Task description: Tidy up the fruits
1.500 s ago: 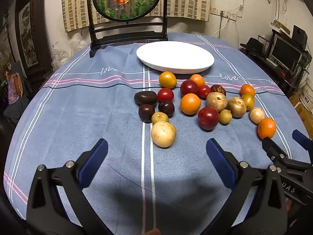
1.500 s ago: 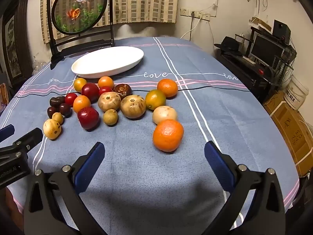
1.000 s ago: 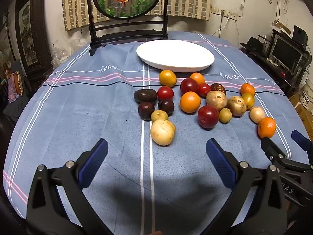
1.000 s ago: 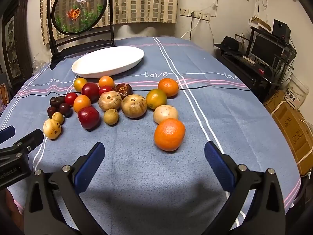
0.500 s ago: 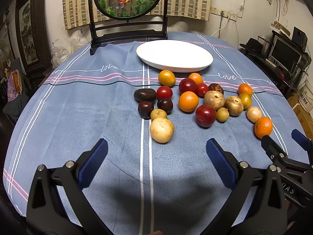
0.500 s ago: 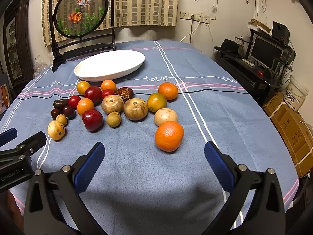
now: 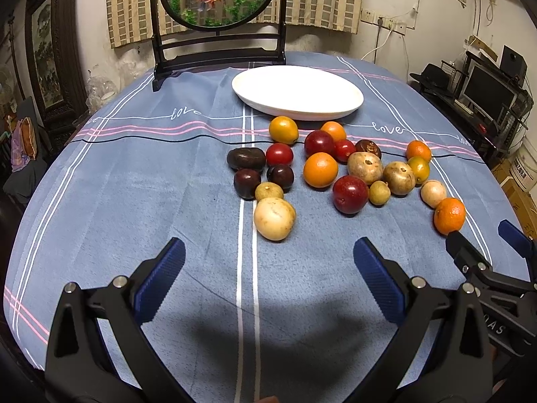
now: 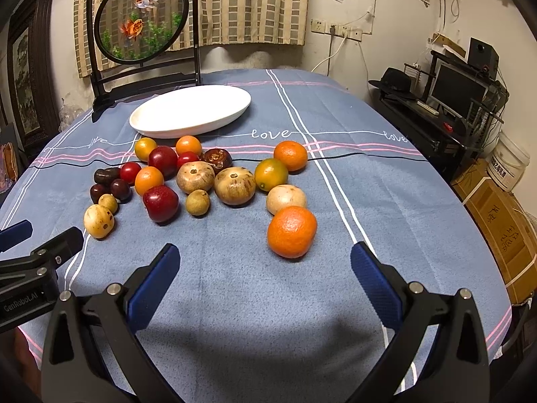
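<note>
Two blue-padded fingers of the left hand-held gripper (image 7: 268, 262) stand wide apart over the blue cloth of the desk (image 7: 117, 201), holding nothing. Just ahead of them lies a pale round fruit (image 7: 274, 219), touching a smaller tan one (image 7: 269, 191), with dark plums (image 7: 247, 183) behind. The rest of the fruits spread to the right — a red plum (image 7: 350, 194), an orange (image 7: 320, 170) — and a white plate (image 7: 297, 91) sits bare beyond them.

From the right wrist, the right hand-held gripper (image 8: 263, 268) is likewise spread open and empty. A big mandarin (image 8: 292, 231) rests just in front of it, touching a pale fruit (image 8: 286, 198) behind — the left gripper's tip pokes in at the left edge.
</note>
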`<state>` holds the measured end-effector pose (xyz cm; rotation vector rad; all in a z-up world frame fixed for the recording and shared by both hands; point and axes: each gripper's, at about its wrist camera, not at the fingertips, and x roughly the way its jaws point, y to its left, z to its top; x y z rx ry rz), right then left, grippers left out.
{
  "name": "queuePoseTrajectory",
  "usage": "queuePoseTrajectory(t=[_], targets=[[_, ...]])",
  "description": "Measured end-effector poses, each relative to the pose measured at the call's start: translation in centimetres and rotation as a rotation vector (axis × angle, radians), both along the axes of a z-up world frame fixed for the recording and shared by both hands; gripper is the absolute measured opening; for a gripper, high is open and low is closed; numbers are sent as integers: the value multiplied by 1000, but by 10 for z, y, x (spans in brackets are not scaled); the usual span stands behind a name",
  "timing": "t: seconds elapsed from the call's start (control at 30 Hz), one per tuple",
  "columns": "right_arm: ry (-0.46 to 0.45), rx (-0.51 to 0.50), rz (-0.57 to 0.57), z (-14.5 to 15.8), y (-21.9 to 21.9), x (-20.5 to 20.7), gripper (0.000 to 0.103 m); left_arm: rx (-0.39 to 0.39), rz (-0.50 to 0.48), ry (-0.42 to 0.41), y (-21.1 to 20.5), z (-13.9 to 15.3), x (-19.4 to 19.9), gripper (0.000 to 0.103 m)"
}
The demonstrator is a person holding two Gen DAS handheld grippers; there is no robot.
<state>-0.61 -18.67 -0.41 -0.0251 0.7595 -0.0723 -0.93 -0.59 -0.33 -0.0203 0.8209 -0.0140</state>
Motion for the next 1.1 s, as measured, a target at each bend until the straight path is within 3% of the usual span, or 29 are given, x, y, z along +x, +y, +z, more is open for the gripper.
queuePoseTrajectory(t=[1.1], targets=[[9,-2,7,-2,1,1,102,-10,-3,14,4,1,1,101]])
